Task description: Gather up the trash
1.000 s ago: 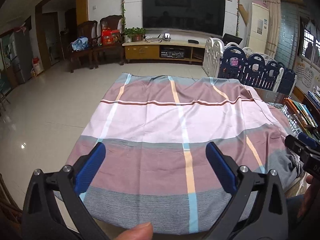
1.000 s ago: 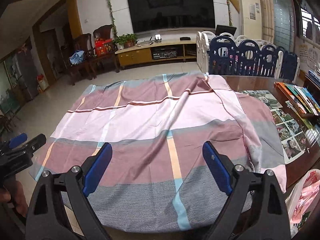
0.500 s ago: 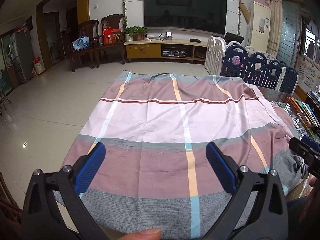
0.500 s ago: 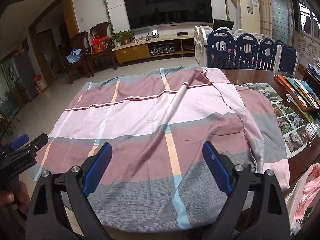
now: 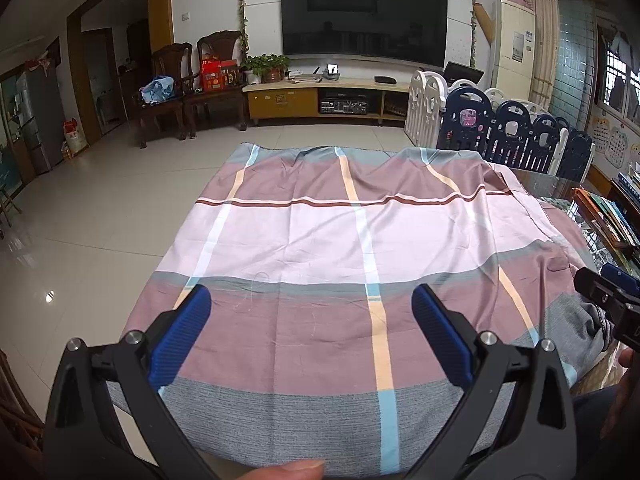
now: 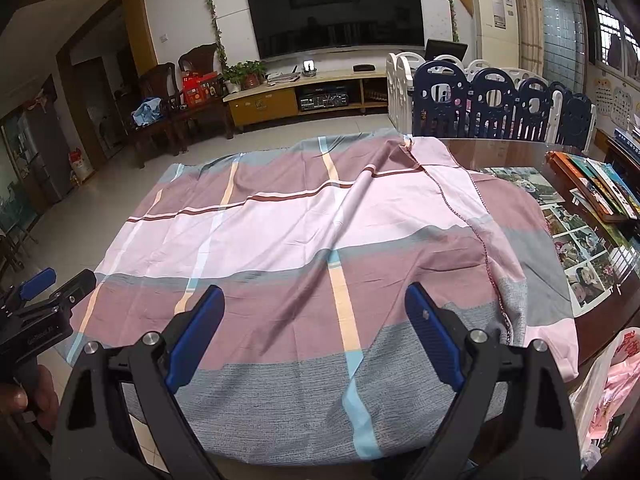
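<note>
We hold the left gripper and the right gripper above the near edge of a plaid cloth spread over the table, both with blue pads spread wide and nothing between them. No trash shows on the cloth; a pink plastic bag sits at four o'clock in the right view, beside the table's edge.

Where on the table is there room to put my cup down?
The striped cloth is bare across its whole middle, from the near grey edge to the far edge toward the TV stand. It is crowded on the right: photos lie under the glass table top, books are stacked at the edge, and a pink bag hangs by the near right corner.
</note>
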Demonstrator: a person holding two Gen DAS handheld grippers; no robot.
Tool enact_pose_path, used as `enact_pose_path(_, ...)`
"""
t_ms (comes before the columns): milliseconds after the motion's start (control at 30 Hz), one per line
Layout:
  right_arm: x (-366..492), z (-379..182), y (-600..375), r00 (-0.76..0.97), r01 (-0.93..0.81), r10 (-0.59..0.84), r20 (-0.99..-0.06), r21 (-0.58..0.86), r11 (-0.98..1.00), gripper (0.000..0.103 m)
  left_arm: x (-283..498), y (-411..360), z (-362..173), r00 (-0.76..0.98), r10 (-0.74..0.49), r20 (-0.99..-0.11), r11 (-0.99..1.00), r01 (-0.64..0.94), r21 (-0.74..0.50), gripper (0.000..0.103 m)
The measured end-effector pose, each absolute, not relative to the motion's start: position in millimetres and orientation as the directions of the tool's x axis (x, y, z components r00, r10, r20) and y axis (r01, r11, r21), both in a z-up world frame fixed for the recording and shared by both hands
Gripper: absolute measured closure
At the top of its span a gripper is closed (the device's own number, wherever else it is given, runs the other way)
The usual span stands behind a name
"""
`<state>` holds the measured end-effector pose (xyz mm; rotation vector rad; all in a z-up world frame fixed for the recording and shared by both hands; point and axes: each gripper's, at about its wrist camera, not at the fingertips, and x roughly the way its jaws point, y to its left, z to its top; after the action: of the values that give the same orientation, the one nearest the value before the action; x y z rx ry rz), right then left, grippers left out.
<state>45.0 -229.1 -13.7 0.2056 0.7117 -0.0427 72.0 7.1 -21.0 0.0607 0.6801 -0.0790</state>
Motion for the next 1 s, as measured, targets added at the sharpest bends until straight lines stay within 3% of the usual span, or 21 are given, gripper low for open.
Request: enact_pose_path(1000, 44.3, -14.1, -229.7, 0.757, 0.108, 0.031, -0.652, 0.172, 0.979, 0.013, 71.1, 2.2, -21.7, 0.770, -0.090, -0.632, 0.992, 0.128, 0.015, 0.003)
